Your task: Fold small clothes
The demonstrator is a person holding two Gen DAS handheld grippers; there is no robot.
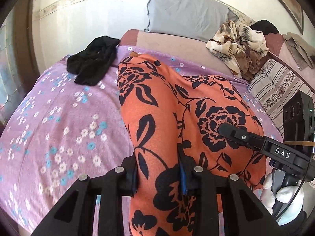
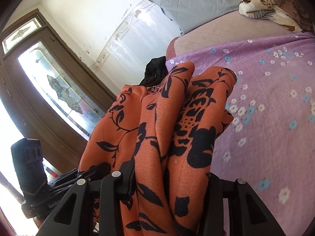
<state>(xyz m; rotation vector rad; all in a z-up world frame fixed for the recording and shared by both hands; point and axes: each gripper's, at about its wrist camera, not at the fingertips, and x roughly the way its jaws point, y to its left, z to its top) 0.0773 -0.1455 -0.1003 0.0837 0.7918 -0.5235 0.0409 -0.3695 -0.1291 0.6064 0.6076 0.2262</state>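
I see a grey pillow point(image 1: 183, 9) leaning on the wall at the head of the bed point(image 1: 59, 106), which wears a purple flowered sheet. Beside it lies a crumpled beige blanket point(image 1: 238, 43), and a glass-panelled door point(image 2: 59, 82) stands off to my left.

Left wrist view: close above the orange floral garment point(image 1: 177, 118), facing the bed's point(image 1: 59, 118) head edge and grey pillow point(image 1: 187, 13). Right wrist view: tilted, nearer still, toward the door point(image 2: 49, 82). Shared by the 2: garment, pillow, purple sheet.
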